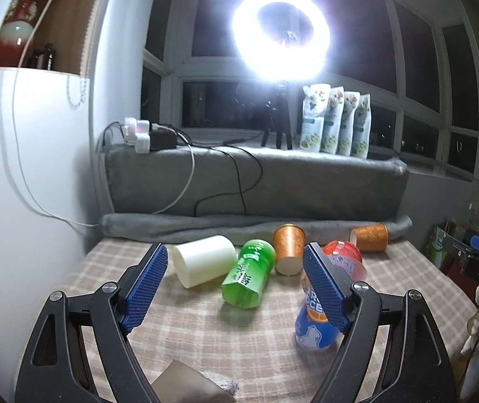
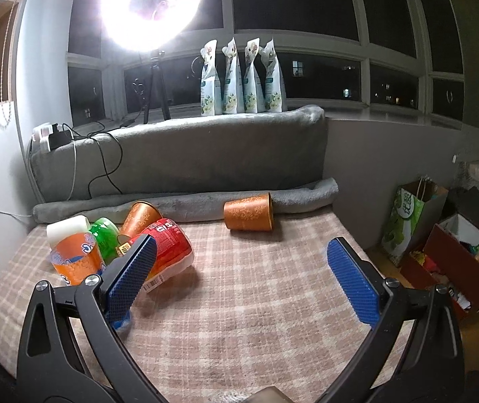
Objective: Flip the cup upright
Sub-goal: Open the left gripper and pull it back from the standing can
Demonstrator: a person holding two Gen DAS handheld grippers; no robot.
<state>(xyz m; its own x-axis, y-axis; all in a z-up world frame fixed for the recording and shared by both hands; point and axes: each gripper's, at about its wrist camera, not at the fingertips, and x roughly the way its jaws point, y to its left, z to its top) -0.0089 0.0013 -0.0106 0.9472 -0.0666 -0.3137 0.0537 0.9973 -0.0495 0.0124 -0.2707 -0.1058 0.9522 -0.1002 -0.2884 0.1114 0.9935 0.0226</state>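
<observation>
Several cups lie tipped over on a checked cloth (image 1: pixel 246 336). In the left wrist view: a white cup (image 1: pixel 204 260), a green cup (image 1: pixel 249 273), a copper cup (image 1: pixel 288 248) leaning on the pile, a red cup (image 1: pixel 345 252), an orange-and-blue cup (image 1: pixel 313 322) and a second copper cup (image 1: pixel 370 236) on its side at the back right. My left gripper (image 1: pixel 236 252) is open, above the cloth, its right finger in front of the orange-and-blue cup. My right gripper (image 2: pixel 242 247) is open and empty; its left finger overlaps the red cup (image 2: pixel 169 252). The lone copper cup (image 2: pixel 249 215) lies ahead.
A rolled grey blanket (image 2: pixel 185 205) and a grey cushion (image 2: pixel 179 154) border the back. A ring light on a tripod (image 1: pixel 279 33), pouches (image 1: pixel 336 117) and a power strip with cables (image 1: pixel 145 132) sit on the sill. Bags and boxes (image 2: pixel 440 245) stand on the floor right.
</observation>
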